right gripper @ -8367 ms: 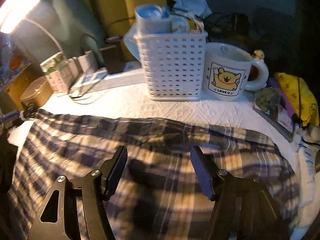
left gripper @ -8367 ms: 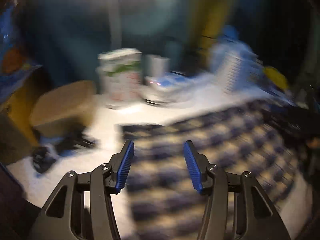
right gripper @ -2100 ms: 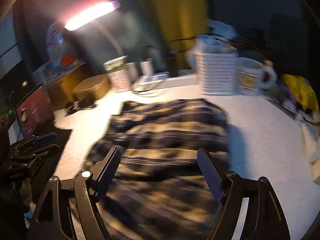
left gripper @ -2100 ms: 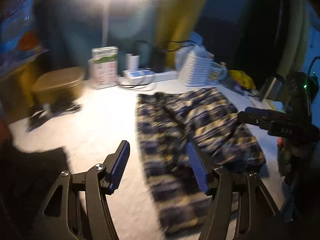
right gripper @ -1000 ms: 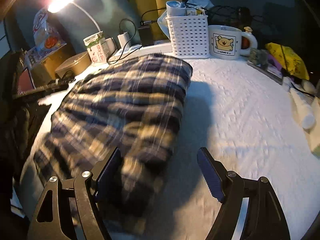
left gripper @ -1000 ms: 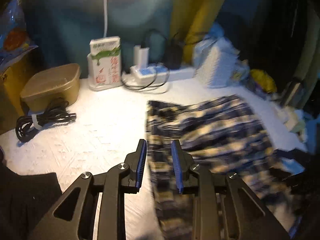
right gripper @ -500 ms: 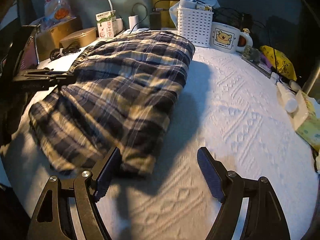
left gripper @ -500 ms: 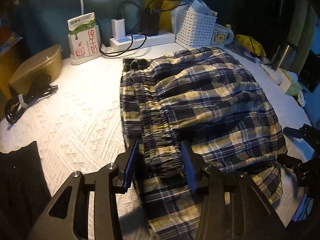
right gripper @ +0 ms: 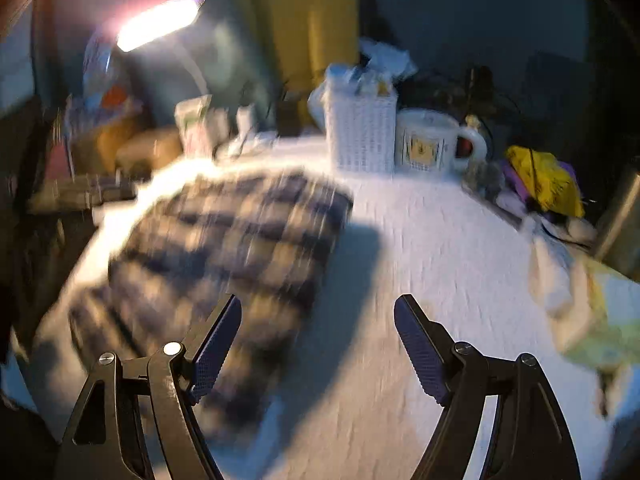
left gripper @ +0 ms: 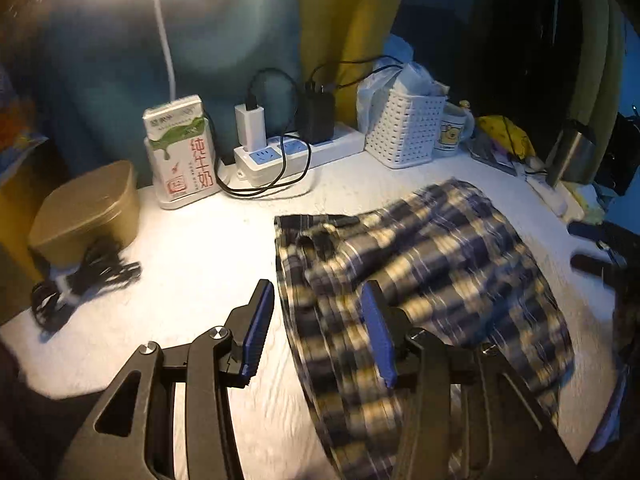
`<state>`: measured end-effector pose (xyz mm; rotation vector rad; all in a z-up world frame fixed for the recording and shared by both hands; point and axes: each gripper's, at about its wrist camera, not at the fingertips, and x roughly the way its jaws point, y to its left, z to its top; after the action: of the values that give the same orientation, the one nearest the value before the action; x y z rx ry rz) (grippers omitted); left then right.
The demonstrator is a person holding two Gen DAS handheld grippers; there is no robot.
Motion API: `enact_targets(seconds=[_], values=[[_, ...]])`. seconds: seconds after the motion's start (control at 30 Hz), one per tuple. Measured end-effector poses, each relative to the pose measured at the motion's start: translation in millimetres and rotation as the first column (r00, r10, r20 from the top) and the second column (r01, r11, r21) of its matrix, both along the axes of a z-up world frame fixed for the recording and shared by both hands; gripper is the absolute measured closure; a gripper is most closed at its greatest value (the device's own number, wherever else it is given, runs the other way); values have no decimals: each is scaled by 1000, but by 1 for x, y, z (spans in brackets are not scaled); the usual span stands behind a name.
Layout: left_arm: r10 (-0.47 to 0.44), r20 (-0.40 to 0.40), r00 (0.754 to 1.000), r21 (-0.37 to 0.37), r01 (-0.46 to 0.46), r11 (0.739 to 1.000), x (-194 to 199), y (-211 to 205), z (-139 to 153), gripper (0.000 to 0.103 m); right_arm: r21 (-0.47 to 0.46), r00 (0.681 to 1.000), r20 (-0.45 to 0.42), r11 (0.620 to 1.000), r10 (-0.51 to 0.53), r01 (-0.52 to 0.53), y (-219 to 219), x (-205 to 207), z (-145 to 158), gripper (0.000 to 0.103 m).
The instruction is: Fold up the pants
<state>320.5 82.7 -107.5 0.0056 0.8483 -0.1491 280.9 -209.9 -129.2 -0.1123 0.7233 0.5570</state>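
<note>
The blue and cream plaid pants (left gripper: 420, 272) lie folded on the white textured table cover (left gripper: 192, 264). They also show, blurred, in the right wrist view (right gripper: 232, 240). My left gripper (left gripper: 320, 328) is open and empty, raised over the near left edge of the pants. My right gripper (right gripper: 318, 340) is open and empty, raised over the bare cover just right of the pants. It shows as dark fingers at the right edge of the left wrist view (left gripper: 596, 248).
At the back stand a milk carton (left gripper: 180, 148), a power strip with chargers (left gripper: 296, 144), a white basket (left gripper: 408, 128) and a bear mug (right gripper: 432, 140). A gold tin (left gripper: 84, 212) and a coiled cable (left gripper: 80, 280) lie left. Clutter (right gripper: 544, 184) lies right.
My left gripper has opened wider and lifted off the waistband. Both grippers have pulled back and up from the pants. The pants stay folded on the table.
</note>
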Motion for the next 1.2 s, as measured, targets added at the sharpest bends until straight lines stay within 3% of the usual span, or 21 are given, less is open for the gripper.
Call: enact_targets(seconds=[0.13, 0.3, 0.47, 0.5, 0.57, 0.6, 0.67, 0.7, 0.77, 1.07, 1.2], values=[[-8, -35, 999, -20, 7, 1000, 23, 1, -13, 58, 77, 1000, -26, 997, -13, 15, 9, 57, 1, 44], [-48, -53, 997, -53, 45, 998, 37, -4, -18, 58, 56, 994, -82, 996, 73, -68, 35, 103, -12, 45], [-73, -35, 997, -86, 70, 994, 41, -6, -13, 58, 19, 988, -97, 992, 124, -123, 57, 119, -27, 47], [-87, -31, 996, -95, 84, 992, 41, -7, -12, 58, 7, 984, -102, 990, 143, -143, 61, 119, -30, 64], [-113, -37, 993, -112, 108, 988, 42, -9, -13, 58, -20, 984, -104, 989, 146, -149, 66, 120, -36, 69], [-124, -42, 991, -117, 118, 986, 42, -11, -15, 58, -16, 982, -107, 988, 154, -156, 67, 122, -38, 78], [-144, -53, 988, -89, 139, 986, 45, -18, -21, 59, -8, 982, -111, 988, 154, -156, 66, 126, -39, 82], [-142, -56, 988, -66, 139, 988, 46, -20, -24, 66, -4, 982, -112, 988, 153, -155, 64, 128, -38, 84], [-123, -68, 990, -11, 123, 992, 52, -21, -32, 74, 9, 982, -118, 989, 148, -148, 64, 132, -38, 86], [-101, -49, 994, 51, 104, 993, 78, -15, -38, 74, 18, 988, -104, 994, 111, -109, 68, 145, -37, 88], [-89, -55, 994, 42, 91, 995, 84, -11, -36, 71, 14, 992, -102, 997, 71, -70, 69, 154, -37, 84]])
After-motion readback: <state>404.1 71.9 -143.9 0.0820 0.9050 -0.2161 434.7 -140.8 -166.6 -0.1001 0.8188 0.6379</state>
